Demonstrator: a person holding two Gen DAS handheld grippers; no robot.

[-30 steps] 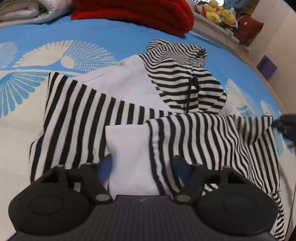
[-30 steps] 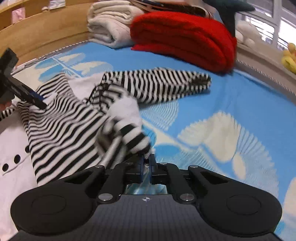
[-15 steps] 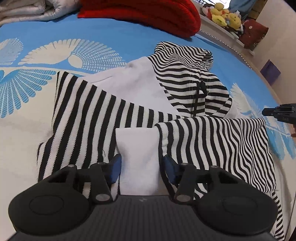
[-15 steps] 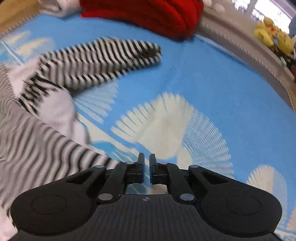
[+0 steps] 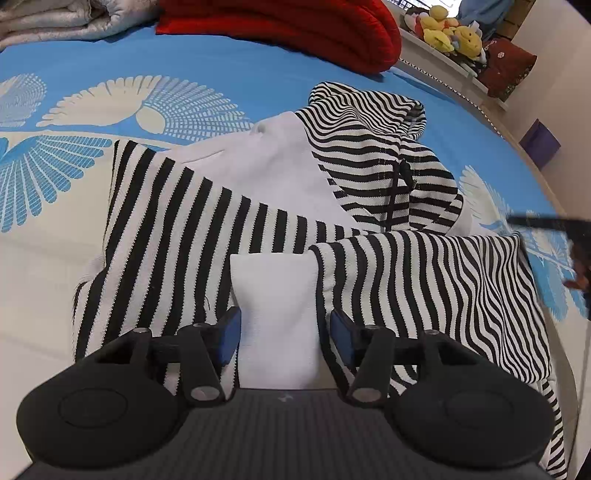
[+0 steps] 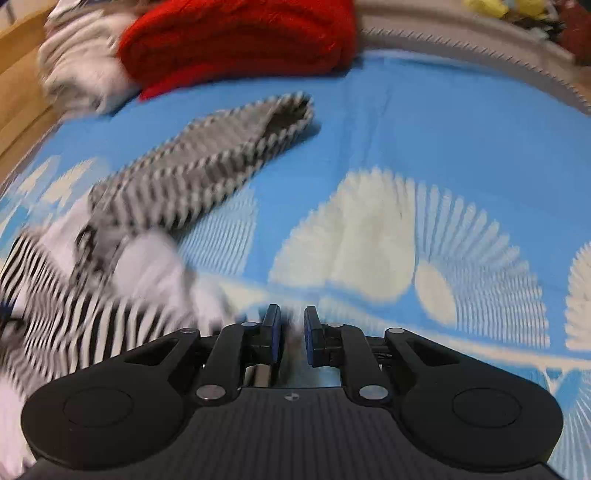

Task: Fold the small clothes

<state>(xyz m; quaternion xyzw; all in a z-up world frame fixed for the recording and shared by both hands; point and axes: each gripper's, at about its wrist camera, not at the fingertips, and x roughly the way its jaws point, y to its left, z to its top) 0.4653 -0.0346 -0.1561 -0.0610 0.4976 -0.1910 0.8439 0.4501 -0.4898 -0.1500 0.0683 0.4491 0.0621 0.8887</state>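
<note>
A blue bedspread (image 5: 258,66) with pale fan shapes carries everything; a folded red blanket (image 5: 295,26) lies along its far edge. The striped hooded top (image 5: 207,229) lies in the middle of the spread, hood toward the far edge, both sides folded over the white front, while one striped sleeve (image 6: 207,166) stretches out toward the red blanket. The left gripper (image 5: 284,328) hovers over the white panel (image 5: 275,310) at the near hem, jaws fairly wide and opening a little, cloth between them but not pinched. The right gripper (image 6: 291,328) hangs over bare spread beside the garment, jaws narrow and holding nothing. To fold well, I judge the stray sleeve should be laid across the body first, then the hem gripped evenly and brought toward the hood.
</note>
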